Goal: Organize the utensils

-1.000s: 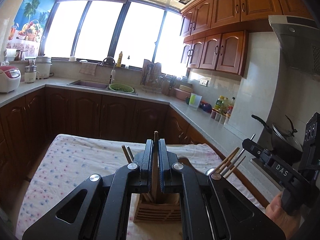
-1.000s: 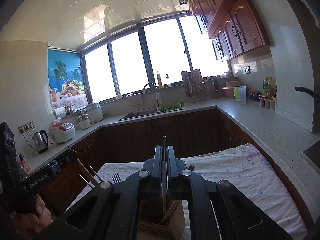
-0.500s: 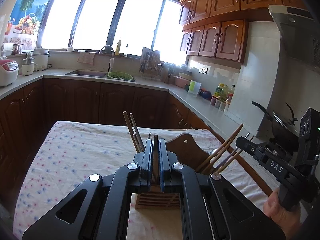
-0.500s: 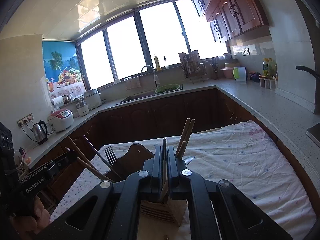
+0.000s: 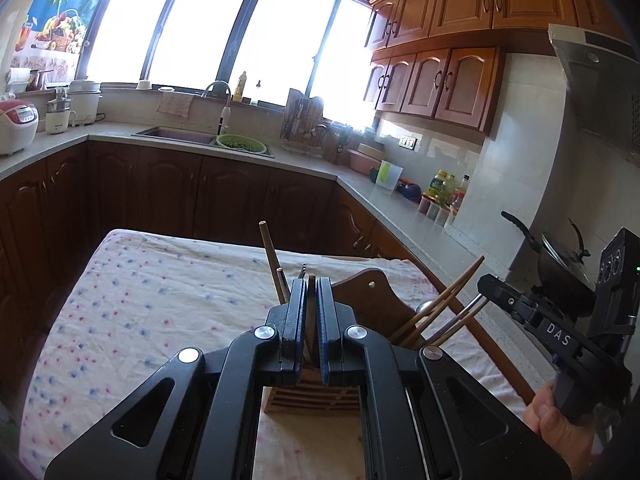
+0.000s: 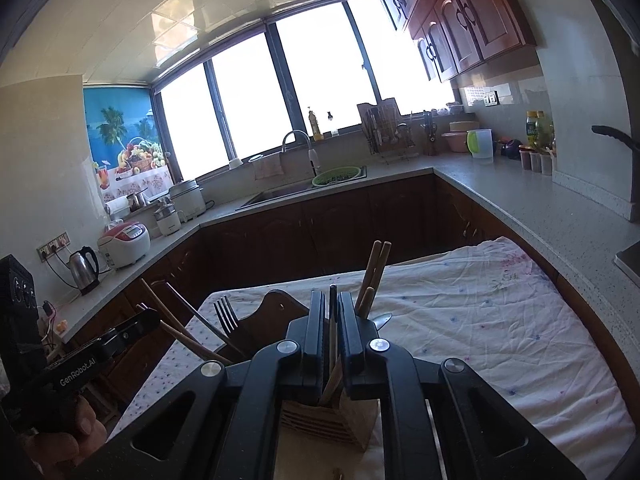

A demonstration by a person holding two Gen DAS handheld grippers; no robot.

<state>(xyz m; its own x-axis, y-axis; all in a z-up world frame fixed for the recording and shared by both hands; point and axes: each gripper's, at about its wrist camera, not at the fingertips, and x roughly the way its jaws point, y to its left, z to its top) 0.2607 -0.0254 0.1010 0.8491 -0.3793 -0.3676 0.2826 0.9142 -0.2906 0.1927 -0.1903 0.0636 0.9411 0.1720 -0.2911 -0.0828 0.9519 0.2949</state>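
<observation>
A wooden utensil holder [image 5: 320, 398] [image 6: 340, 420] stands on the cloth-covered table, with chopsticks [image 5: 436, 308] [image 6: 374, 272], a fork [image 6: 226, 314] and a spoon tip [image 6: 382, 319] sticking out of it. My left gripper [image 5: 311, 280] is shut on a wooden chopstick [image 5: 311, 316] that points down into the holder. My right gripper [image 6: 331, 294] is shut on a thin dark utensil handle [image 6: 332, 320] above the holder. Each gripper shows at the edge of the other's view, the right one [image 5: 496, 284] and the left one [image 6: 148, 316].
The table wears a white flowered cloth [image 5: 168, 300] [image 6: 480, 312]. A grey countertop [image 6: 540, 216] runs round the room with a sink [image 5: 176, 134], a rice cooker [image 6: 124, 240], a kettle [image 6: 84, 268] and a wok [image 5: 560, 264] to the right.
Both grippers have lowered and tilted down toward the holder with their utensils. More of the holder and its chopsticks shows in both views.
</observation>
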